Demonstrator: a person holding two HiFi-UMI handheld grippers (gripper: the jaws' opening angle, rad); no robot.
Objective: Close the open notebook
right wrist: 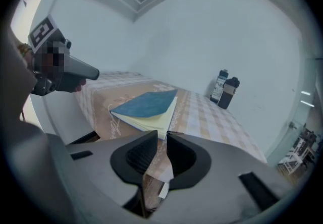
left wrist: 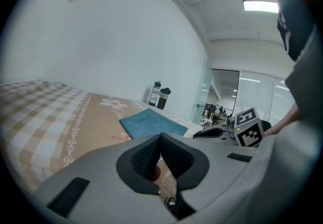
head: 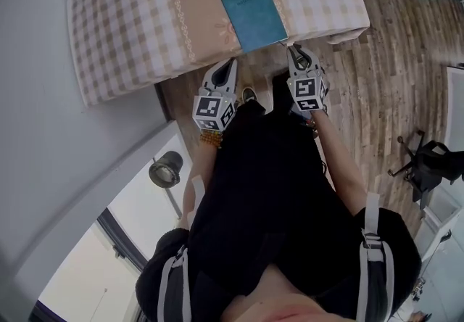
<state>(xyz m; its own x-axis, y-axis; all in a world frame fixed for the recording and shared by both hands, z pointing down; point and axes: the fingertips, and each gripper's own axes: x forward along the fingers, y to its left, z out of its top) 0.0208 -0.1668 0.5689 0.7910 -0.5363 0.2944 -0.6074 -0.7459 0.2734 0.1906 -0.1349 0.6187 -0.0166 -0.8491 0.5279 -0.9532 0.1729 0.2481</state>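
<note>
A teal notebook (head: 254,14) lies with its cover down on top of its pages, at the near edge of a surface under a checked beige cloth (head: 130,23). The right gripper view shows the notebook (right wrist: 146,107) with cream page edges facing me, slightly fanned. My right gripper (head: 291,48) points at the notebook's near right corner; in its own view the right gripper (right wrist: 162,134) has jaws a small gap apart with nothing between them. My left gripper (head: 233,61) hangs off the surface's edge, left of the notebook (left wrist: 151,123). In its own view the left gripper (left wrist: 160,136) shows its jaw tips touching and holds nothing.
Two dark bottles (left wrist: 160,96) stand at the far side of the cloth by the white wall. A wooden floor (head: 384,74) lies to the right, with a black office chair (head: 428,164) on it. A round black lamp (head: 167,168) sits low at the left.
</note>
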